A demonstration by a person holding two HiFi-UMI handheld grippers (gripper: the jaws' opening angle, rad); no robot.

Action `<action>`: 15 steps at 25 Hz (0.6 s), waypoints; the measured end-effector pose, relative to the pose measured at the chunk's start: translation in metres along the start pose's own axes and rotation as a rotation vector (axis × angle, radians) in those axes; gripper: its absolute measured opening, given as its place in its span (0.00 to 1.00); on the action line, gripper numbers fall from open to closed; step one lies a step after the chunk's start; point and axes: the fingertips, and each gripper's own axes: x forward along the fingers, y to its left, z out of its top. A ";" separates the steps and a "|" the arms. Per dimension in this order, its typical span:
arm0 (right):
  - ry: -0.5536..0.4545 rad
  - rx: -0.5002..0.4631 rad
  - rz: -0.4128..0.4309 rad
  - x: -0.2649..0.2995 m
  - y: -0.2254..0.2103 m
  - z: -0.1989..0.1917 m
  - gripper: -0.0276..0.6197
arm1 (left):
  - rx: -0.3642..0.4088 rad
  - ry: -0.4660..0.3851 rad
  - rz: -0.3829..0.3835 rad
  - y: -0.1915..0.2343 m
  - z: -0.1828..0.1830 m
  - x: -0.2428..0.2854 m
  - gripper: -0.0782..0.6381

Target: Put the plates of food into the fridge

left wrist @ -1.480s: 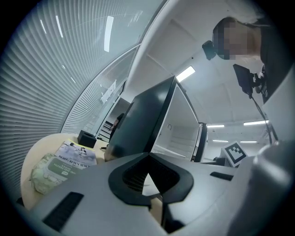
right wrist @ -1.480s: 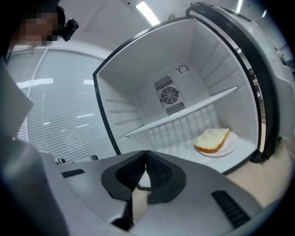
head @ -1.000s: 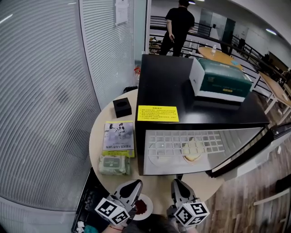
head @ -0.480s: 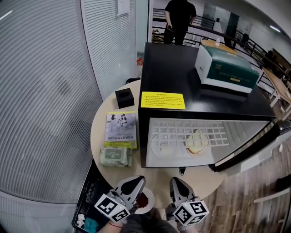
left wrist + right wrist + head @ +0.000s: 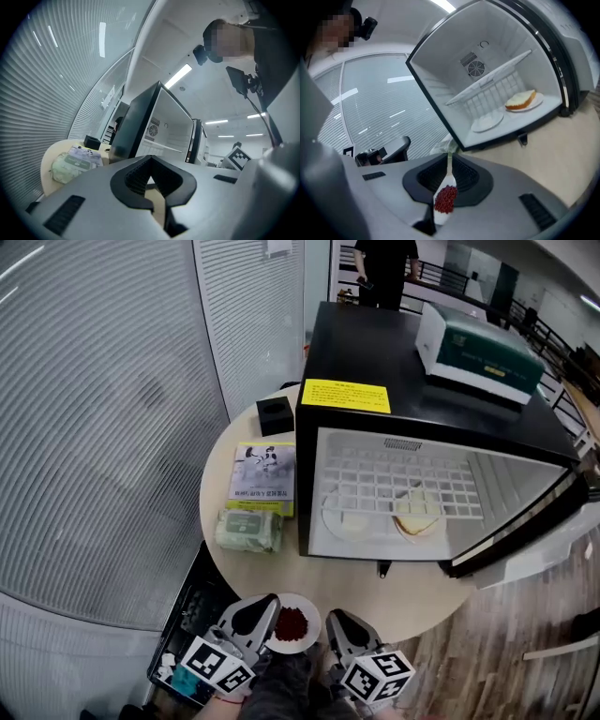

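Currently right claw (image 5: 449,157) is pinched on the plate (image 5: 309,613): its view shows the white rim and the red food (image 5: 445,199) in the slot between the jaws. On the other side, left claw (image 5: 267,606) has its jaws together, with nothing we can make out in them. Its tip sits just beside the plate's left rim. The plate hangs at the near edge of the surface (image 5: 375,587), in front of the open fridge (image 5: 375,343), not yet inside. On the fridge floor sit a pale plate (image 5: 344,518) and a bread plate (image 5: 415,521).

Handling, our guess: the plate is light and stiff and the rim is likely slick, so a one-sided rim pinch lets it sag. The red food looks loose and small-grained, so it rolls if we tip. We'd keep it level and grip bare rim, clear of the food.

Writing: the yellow label (image 5: 345,396) on the fridge top has print, too small to read. Same for the booklet (image 5: 264,479), wipes pack (image 5: 249,531) and green box (image 5: 478,348). No brand is legible.
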 end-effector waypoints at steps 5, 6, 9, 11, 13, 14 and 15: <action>0.124 0.130 0.013 -0.021 0.001 -0.066 0.09 | -0.027 0.020 0.056 -0.007 -0.030 -0.033 0.12; 0.149 0.166 0.015 -0.023 0.000 -0.078 0.14 | -0.032 0.022 0.065 -0.008 -0.035 -0.039 0.12; 0.216 0.273 0.015 -0.027 -0.002 -0.111 0.17 | -0.047 0.025 0.096 -0.010 -0.049 -0.057 0.12; 0.245 0.342 0.013 -0.025 -0.004 -0.128 0.19 | -0.055 0.025 0.117 -0.010 -0.058 -0.069 0.12; 0.258 0.418 0.015 -0.020 -0.005 -0.141 0.22 | -0.060 0.024 0.136 -0.008 -0.065 -0.080 0.12; 0.259 0.457 0.015 -0.016 -0.006 -0.146 0.23 | -0.061 0.024 0.145 -0.007 -0.068 -0.086 0.12; 0.259 0.495 0.013 -0.012 -0.006 -0.150 0.24 | -0.062 0.024 0.155 -0.006 -0.070 -0.091 0.12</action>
